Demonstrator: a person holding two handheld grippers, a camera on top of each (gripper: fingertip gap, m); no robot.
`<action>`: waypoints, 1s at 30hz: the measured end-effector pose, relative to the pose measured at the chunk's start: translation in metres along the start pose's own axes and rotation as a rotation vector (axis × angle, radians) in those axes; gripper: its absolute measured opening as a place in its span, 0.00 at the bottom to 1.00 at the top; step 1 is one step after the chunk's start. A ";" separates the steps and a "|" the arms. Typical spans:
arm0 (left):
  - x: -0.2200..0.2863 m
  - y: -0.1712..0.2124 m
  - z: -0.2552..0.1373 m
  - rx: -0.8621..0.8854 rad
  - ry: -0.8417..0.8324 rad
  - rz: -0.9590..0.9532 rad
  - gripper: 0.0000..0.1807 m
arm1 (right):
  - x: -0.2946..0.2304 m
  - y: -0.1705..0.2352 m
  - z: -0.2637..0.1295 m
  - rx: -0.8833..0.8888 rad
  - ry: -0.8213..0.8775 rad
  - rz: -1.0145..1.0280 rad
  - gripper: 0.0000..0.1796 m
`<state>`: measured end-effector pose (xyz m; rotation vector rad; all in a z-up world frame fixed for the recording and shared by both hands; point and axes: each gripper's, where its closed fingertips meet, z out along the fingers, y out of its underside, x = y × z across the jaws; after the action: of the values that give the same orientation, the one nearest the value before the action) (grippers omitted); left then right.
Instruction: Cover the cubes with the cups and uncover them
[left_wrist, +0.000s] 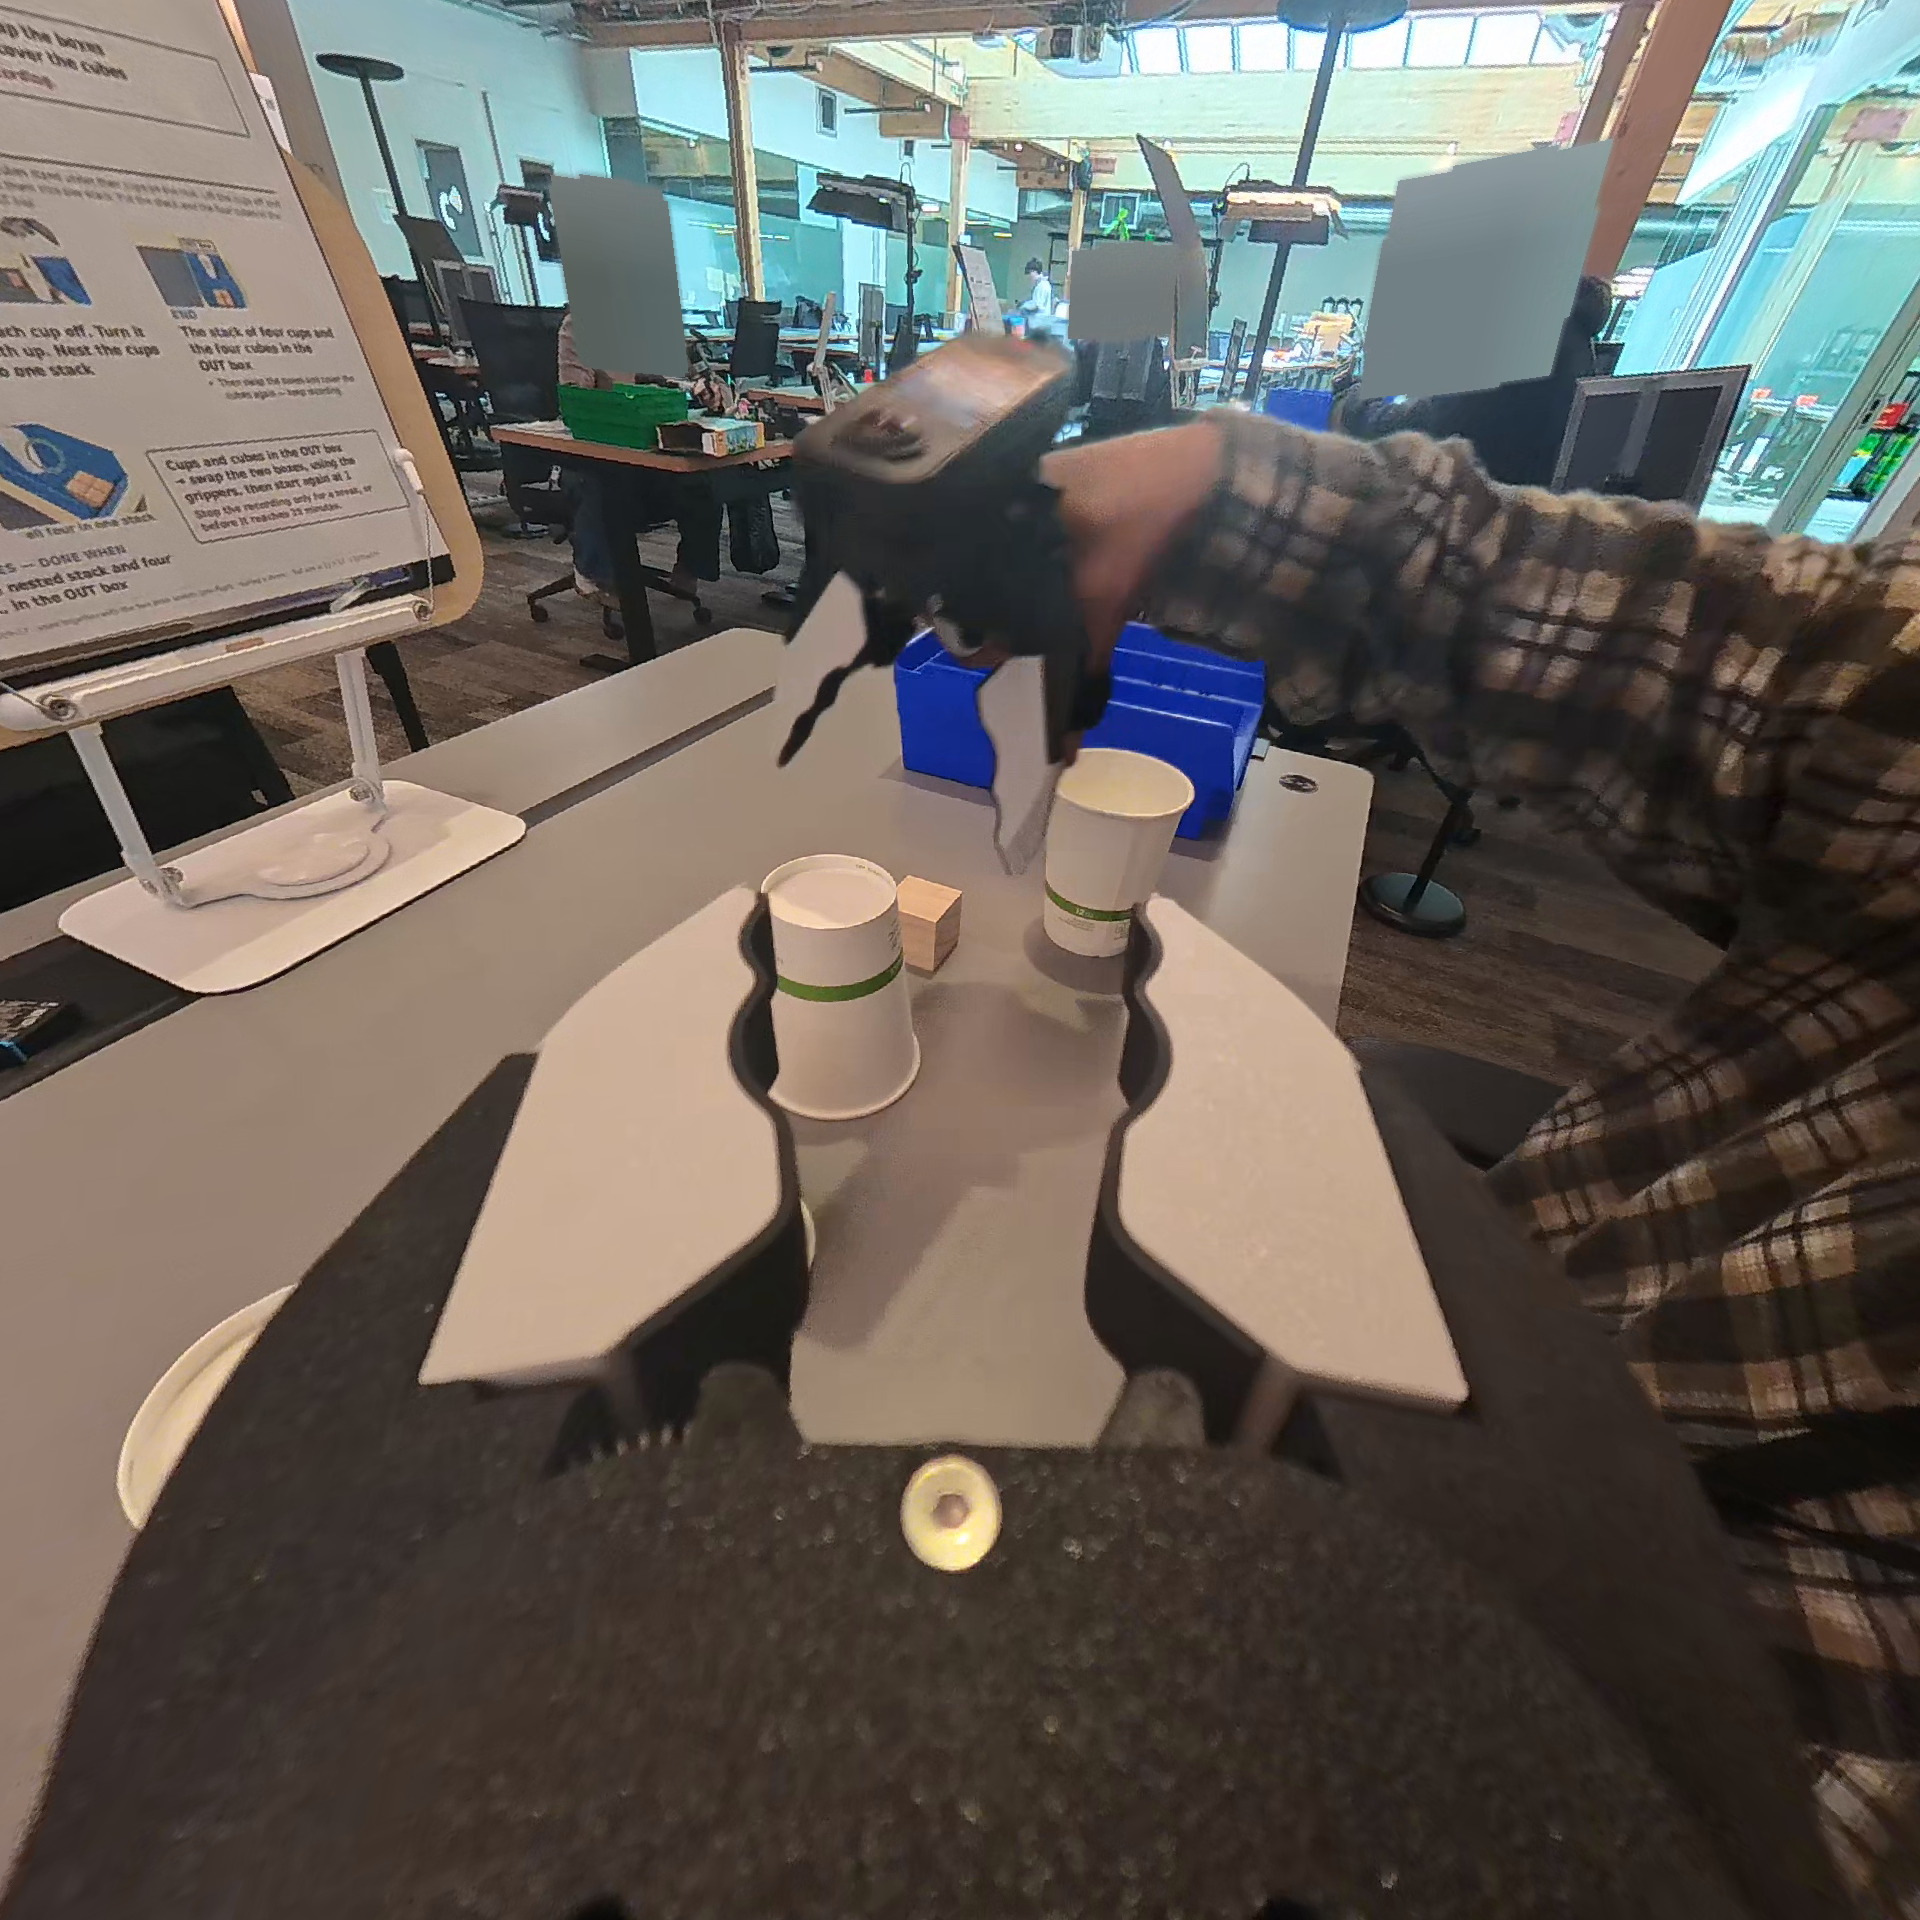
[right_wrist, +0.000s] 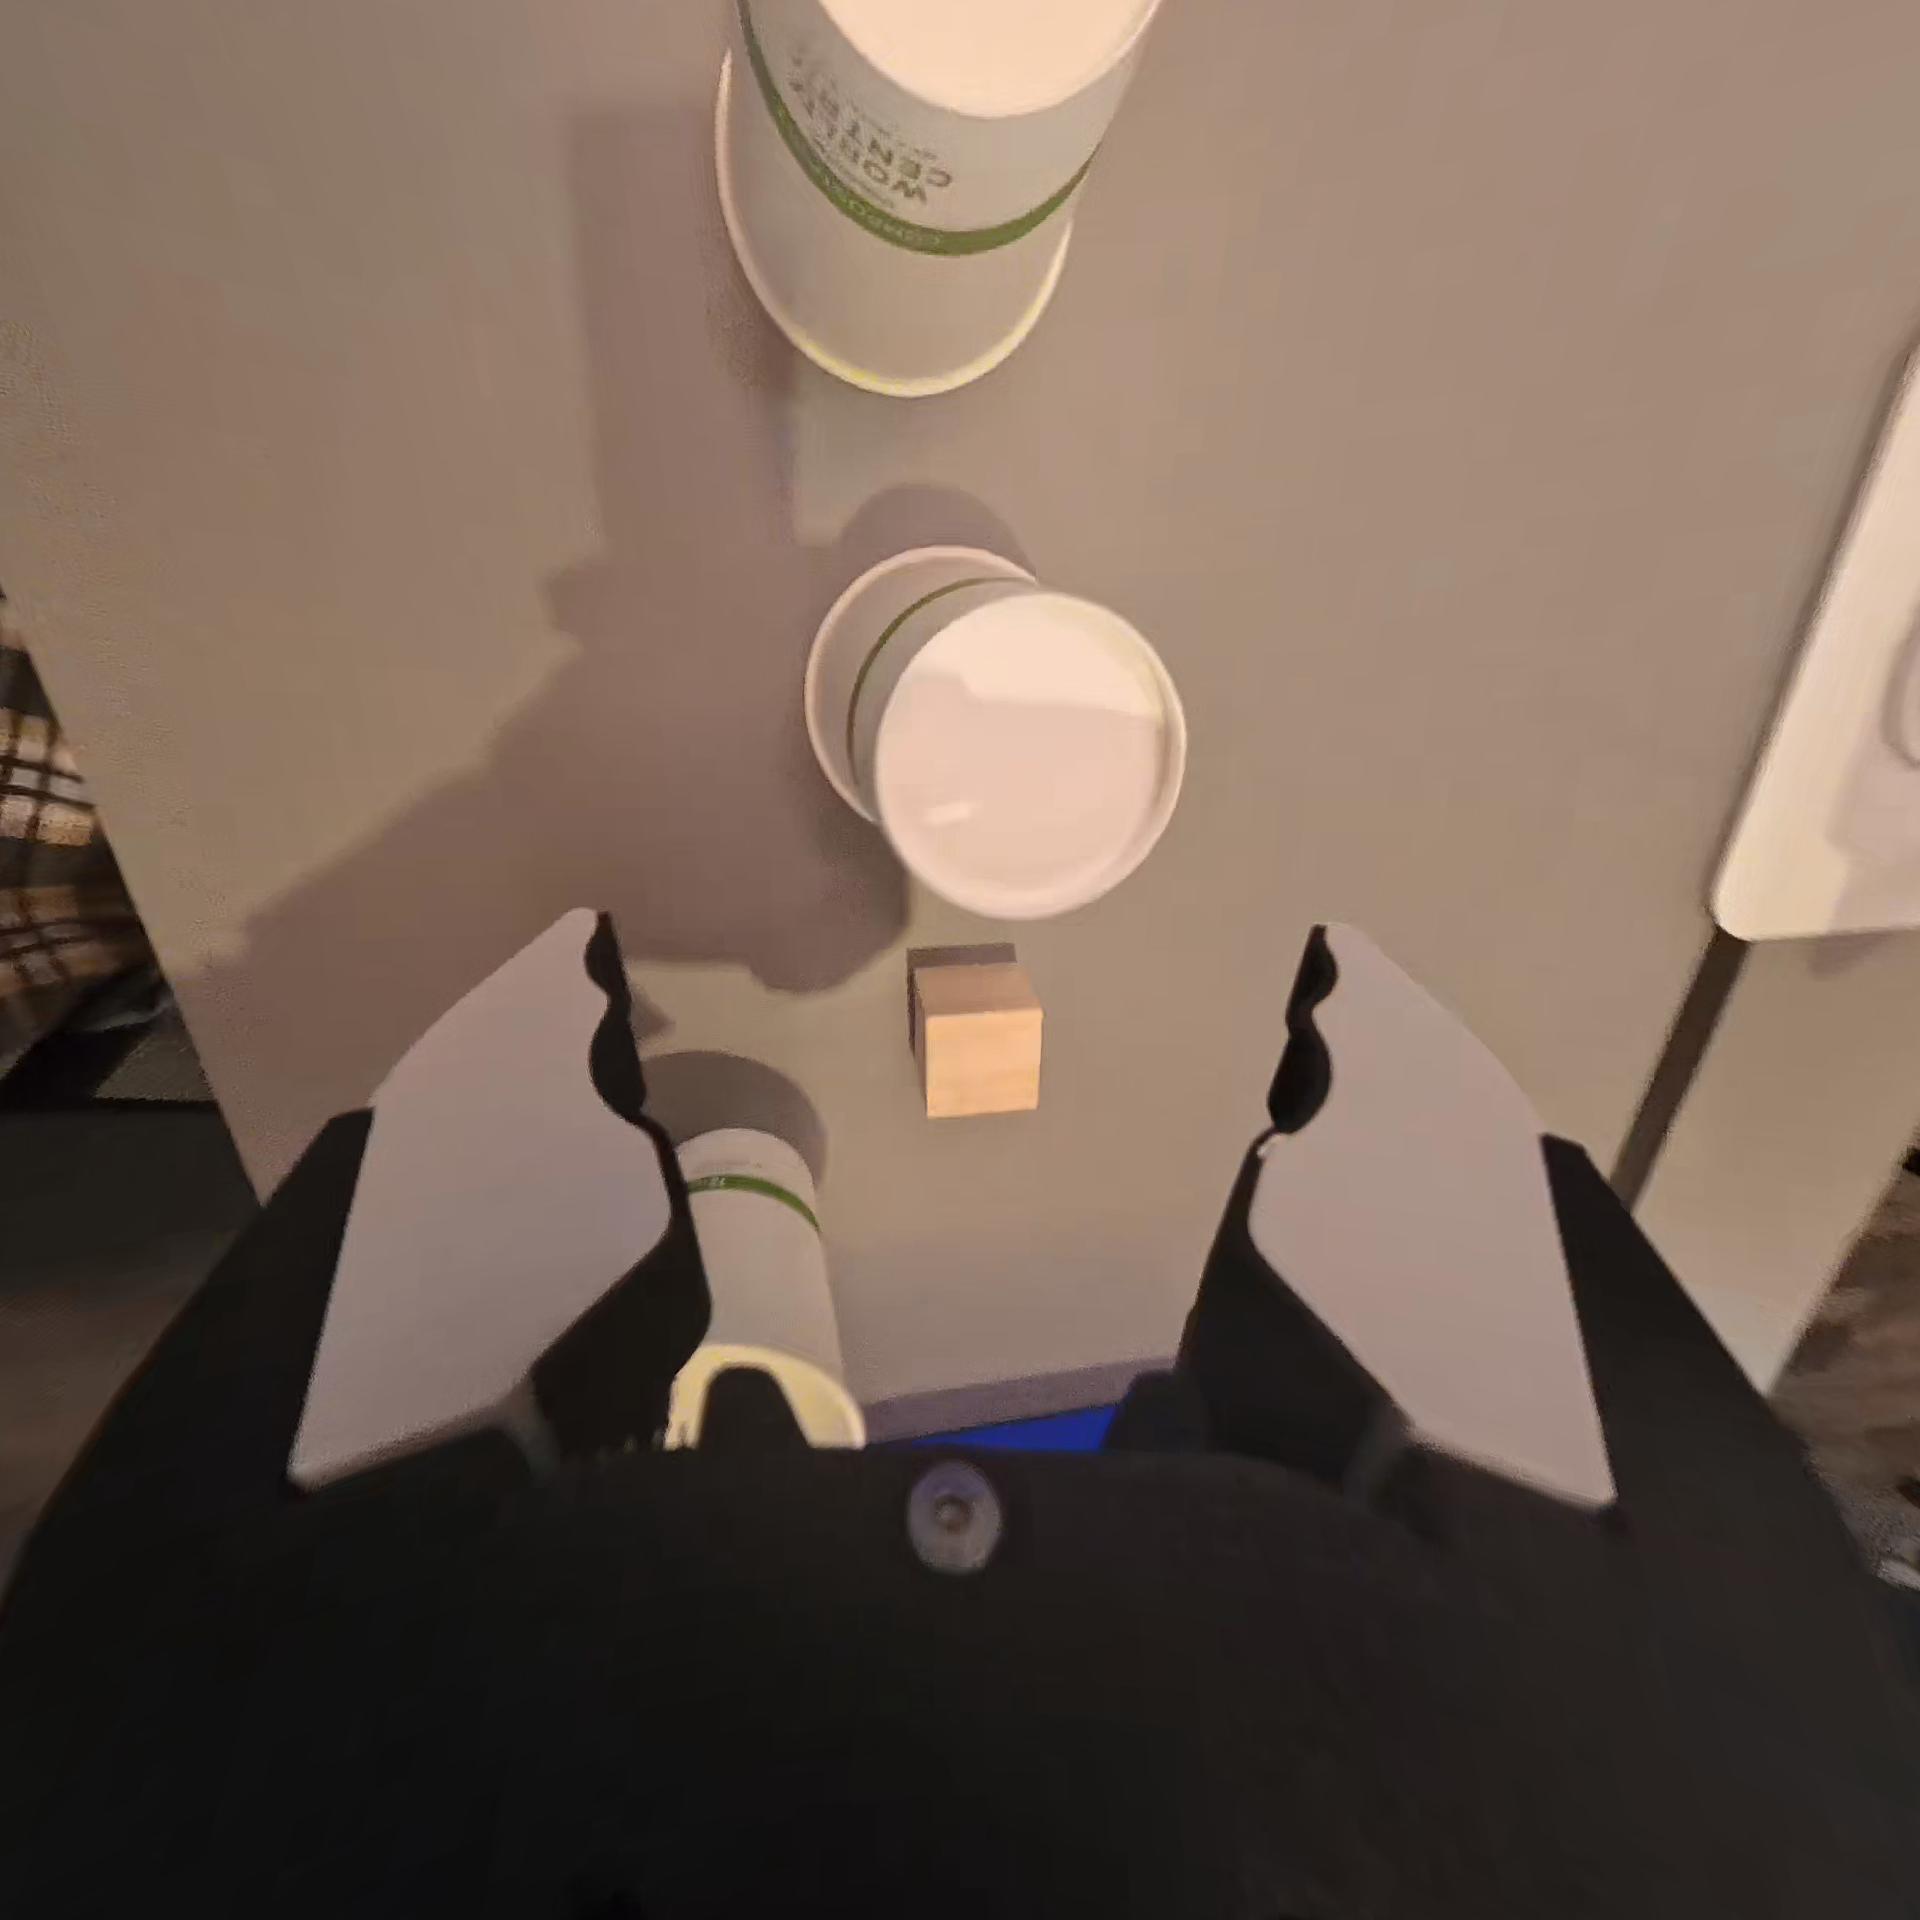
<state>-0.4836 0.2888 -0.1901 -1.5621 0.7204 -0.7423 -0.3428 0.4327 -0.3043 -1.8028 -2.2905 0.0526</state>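
Observation:
A wooden cube (left_wrist: 928, 920) (right_wrist: 982, 1049) sits uncovered on the grey table (left_wrist: 312, 1091). An upside-down white paper cup (left_wrist: 842, 987) (right_wrist: 1018, 738) stands just left of it. An upright cup (left_wrist: 1112, 852) (right_wrist: 758, 1278) stands to its right. A second upside-down cup (right_wrist: 904, 177) shows at the top of the right wrist view. Only the rim of another cup (left_wrist: 177, 1423) shows at the lower left. My left gripper (left_wrist: 945, 935) is open and empty, and the upside-down cup stands by its left finger. My right gripper (right_wrist: 956, 935) (left_wrist: 904, 800) is open and empty, pointing down above the cube.
Blue bins (left_wrist: 1174, 707) (right_wrist: 997, 1429) stand at the table's far end behind the upright cup. A document stand with an instruction sheet (left_wrist: 208, 312) rests on a white base (left_wrist: 291, 883) (right_wrist: 1829, 727). A plaid sleeve (left_wrist: 1558, 644) reaches in from the right.

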 end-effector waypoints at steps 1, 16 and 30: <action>-0.001 0.001 0.000 -0.003 0.000 -0.002 0.35 | 0.003 -0.001 0.010 -0.017 -0.036 -0.001 0.65; -0.001 0.007 0.008 -0.012 0.040 -0.043 0.35 | 0.004 -0.001 0.060 -0.139 -0.224 0.067 0.48; -0.014 -0.004 0.008 0.157 0.094 -0.255 0.35 | -0.004 -0.026 -0.073 0.483 0.075 0.185 0.47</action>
<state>-0.4856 0.3053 -0.1881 -1.4981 0.5220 -1.0423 -0.3529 0.4148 -0.2297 -1.7101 -1.8457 0.5124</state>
